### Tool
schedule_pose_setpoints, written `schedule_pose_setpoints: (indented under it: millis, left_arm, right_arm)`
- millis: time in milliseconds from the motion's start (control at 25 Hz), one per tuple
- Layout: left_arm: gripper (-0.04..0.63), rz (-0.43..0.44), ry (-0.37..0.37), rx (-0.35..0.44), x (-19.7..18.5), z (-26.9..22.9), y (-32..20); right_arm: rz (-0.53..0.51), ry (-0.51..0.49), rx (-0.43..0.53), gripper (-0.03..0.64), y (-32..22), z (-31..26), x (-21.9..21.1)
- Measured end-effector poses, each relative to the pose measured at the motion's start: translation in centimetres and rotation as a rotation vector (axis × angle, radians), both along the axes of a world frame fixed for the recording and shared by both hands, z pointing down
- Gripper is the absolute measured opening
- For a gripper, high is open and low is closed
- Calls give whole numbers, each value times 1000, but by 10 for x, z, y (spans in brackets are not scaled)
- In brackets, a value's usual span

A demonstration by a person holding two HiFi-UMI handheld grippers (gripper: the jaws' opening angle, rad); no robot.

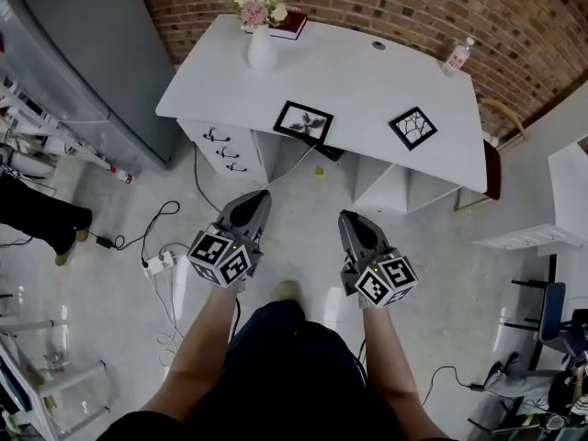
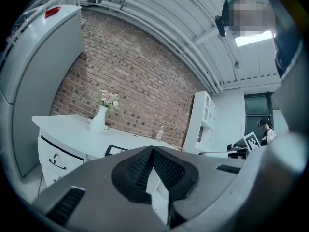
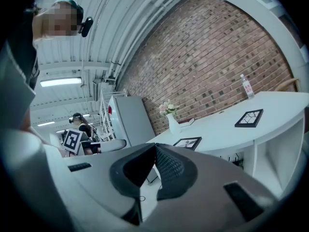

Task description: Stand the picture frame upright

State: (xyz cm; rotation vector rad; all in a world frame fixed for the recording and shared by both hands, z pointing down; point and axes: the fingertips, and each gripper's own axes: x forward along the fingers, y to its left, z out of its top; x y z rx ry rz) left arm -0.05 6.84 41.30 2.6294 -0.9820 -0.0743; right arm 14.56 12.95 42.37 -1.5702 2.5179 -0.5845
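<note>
Two black picture frames lie flat on the white desk (image 1: 367, 81). One frame (image 1: 303, 122) (image 3: 187, 142) (image 2: 116, 150) sits near the front edge at the middle. The other frame (image 1: 412, 128) (image 3: 249, 118) lies to its right. Both grippers hang in front of the desk, above the floor and well short of the frames. My left gripper (image 1: 262, 196) (image 2: 152, 149) is shut with nothing in it. My right gripper (image 1: 347, 217) (image 3: 155, 146) is also shut and holds nothing.
A white vase with flowers (image 1: 262, 49) and a book (image 1: 289, 26) stand at the desk's back left, a water bottle (image 1: 457, 58) at the back right. Drawers (image 1: 225, 150) sit under the desk. A power strip and cables (image 1: 158, 263) lie on the floor at left. A grey cabinet (image 1: 92, 62) stands left.
</note>
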Motion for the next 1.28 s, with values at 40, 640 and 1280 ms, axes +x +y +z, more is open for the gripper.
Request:
schedule_pose_setpoints:
  millis: [40, 640, 1280]
  left_arm:
    - [0, 6, 1, -1, 2, 2, -6]
    - [0, -37, 28, -50, -5, 22, -39]
    - [2, -72, 20, -223, 37, 62, -111]
  right_arm:
    - [8, -6, -1, 5, -5, 2, 2]
    - [5, -24, -24, 4, -45, 10, 5]
    - [-129, -22, -64, 5, -140, 33, 22]
